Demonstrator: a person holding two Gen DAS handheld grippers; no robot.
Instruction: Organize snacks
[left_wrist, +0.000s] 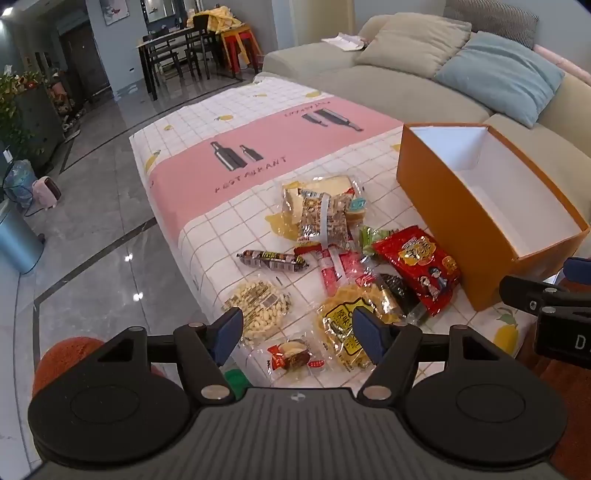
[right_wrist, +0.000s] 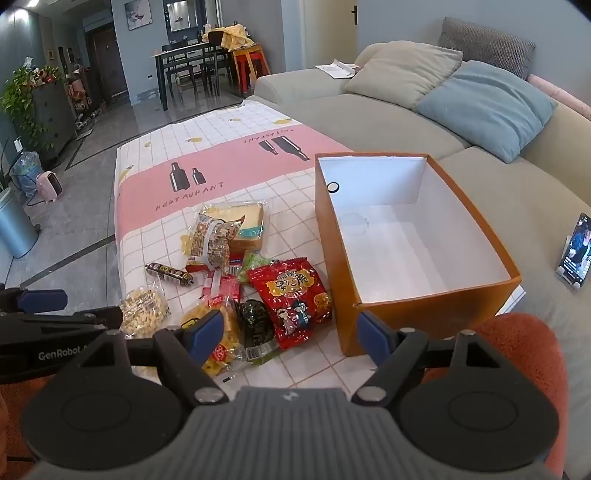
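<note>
Several snack packs lie in a pile on the table's near end: a red bag (left_wrist: 419, 269) (right_wrist: 293, 297), a yellow crisp pack (left_wrist: 347, 328) (right_wrist: 221, 339), a peanut pack (left_wrist: 258, 306) (right_wrist: 144, 312), a dark sausage (left_wrist: 273, 260) (right_wrist: 169, 274), a bread pack (left_wrist: 325, 199) (right_wrist: 240, 225) and a small cake pack (left_wrist: 291, 356). An empty orange box (left_wrist: 443, 206) (right_wrist: 340, 258) with a white inside stands right of the pile. My left gripper (left_wrist: 297, 334) is open and empty above the near snacks. My right gripper (right_wrist: 291, 332) is open and empty at the box's near corner.
The table wears a pink and white checked cloth (left_wrist: 258, 147) (right_wrist: 221, 166). A beige sofa (left_wrist: 369, 81) (right_wrist: 369, 110) with cushions runs along the right. A phone (right_wrist: 575, 251) stands on the sofa. Grey tiled floor (left_wrist: 92, 240) lies left, with a dining table at the back.
</note>
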